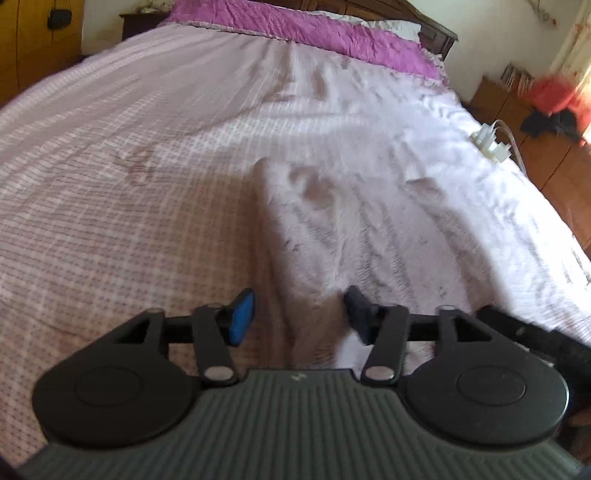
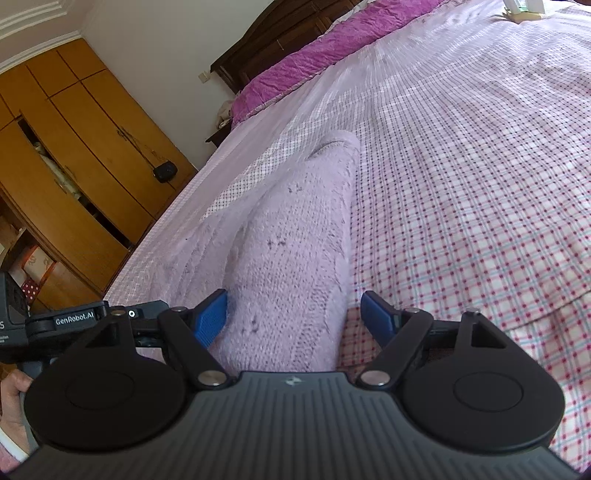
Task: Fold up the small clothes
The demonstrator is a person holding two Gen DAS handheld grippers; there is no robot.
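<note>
A pale lilac knitted garment [image 2: 295, 236] lies on the checked bedspread [image 2: 461, 166], stretching away from the right gripper. It also shows in the left wrist view [image 1: 332, 229], blurred, to the right of centre. My right gripper [image 2: 295, 317] is open, its blue pads either side of the garment's near end, not closed on it. My left gripper [image 1: 301, 315] is open and empty just above the garment's near edge; it also shows at the left of the right wrist view [image 2: 74, 321].
The bed [image 1: 110, 147] fills both views, with a purple blanket [image 1: 314, 33] at the headboard end. A white charger and cable [image 1: 493, 146] lie at the bed's right edge. A wooden wardrobe [image 2: 74, 166] stands beside the bed.
</note>
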